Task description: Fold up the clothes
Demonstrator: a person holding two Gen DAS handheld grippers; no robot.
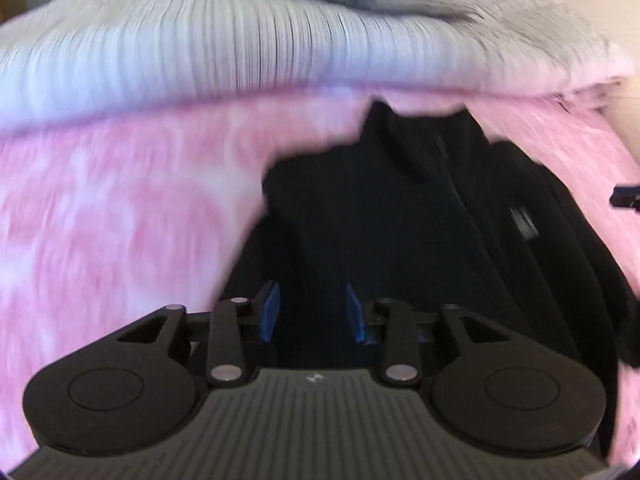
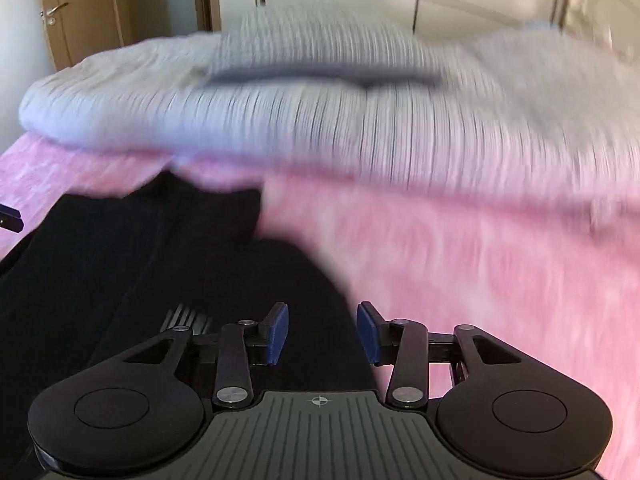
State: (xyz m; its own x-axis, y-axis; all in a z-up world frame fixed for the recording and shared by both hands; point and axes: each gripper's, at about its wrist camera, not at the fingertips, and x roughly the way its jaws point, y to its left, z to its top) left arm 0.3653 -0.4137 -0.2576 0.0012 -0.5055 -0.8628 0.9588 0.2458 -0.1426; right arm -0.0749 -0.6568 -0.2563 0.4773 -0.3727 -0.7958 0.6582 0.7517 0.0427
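Black garment (image 1: 400, 216) lies on a pink mottled bedspread (image 1: 120, 208), filling centre and lower right of the left wrist view and lower left of the right wrist view (image 2: 120, 272). Looks like a zip-front jacket w/ a stand-up collar: collar pokes up toward top centre of the left view, a zip line runs diagonally down from it, and a small pale striped label (image 1: 524, 224) sits right of the zip. Fabric is matte, very dark, few folds readable; edges blurred by motion. In the right view a fold or seam runs down the garment and a ribbed grey patch (image 2: 186, 314) shows near the bottom, just left of the pads; can't tell what it is. Left gripper (image 1: 314, 312) hangs over the jacket body, blue pads apart, nothing between them, not pinching cloth. Right gripper (image 2: 322, 332) is also parted, empty, sitting over the jacket's right edge where black meets pink (image 2: 480, 280). Across the upper part of both views lies a grey-white ribbed blanket (image 1: 200, 52) w/ a grey pillow (image 2: 320, 48) on top. Wooden door (image 2: 84, 8) upper left of the right view, pale wardrobe panels (image 2: 480, 0) behind. Tip of the other gripper shows at the right edge of the left view (image 1: 626, 198).
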